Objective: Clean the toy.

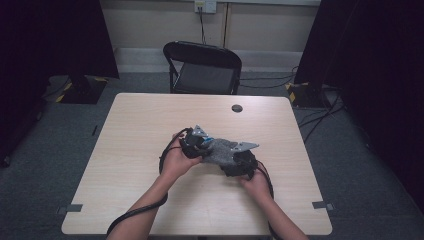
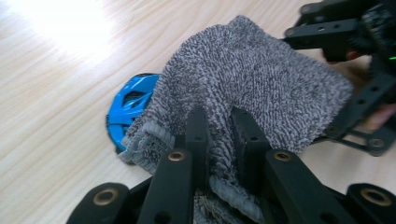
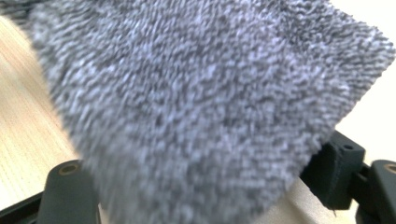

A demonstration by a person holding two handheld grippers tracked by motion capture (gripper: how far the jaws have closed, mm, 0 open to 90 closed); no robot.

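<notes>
A grey knitted cloth (image 1: 220, 150) (image 2: 252, 79) (image 3: 201, 102) spans between my two grippers over the middle of the table (image 1: 145, 120). My left gripper (image 1: 200, 142) (image 2: 219, 121) is shut on the cloth's ribbed edge, pinching a fold between its fingers. A blue plastic object (image 2: 128, 105) (image 1: 209, 139) lies on the table, partly hidden under that edge. My right gripper (image 1: 239, 157) (image 2: 336, 79) (image 3: 203, 172) is at the cloth's far end. Its jaws stand wide apart and the cloth hangs between and over them.
A black folding chair (image 1: 202, 67) stands behind the table's far edge. A dark round grommet (image 1: 237, 108) sits in the tabletop near that edge. Black cables trail from both grippers toward the near edge. Grey tape marks (image 1: 74, 208) lie at the near corners.
</notes>
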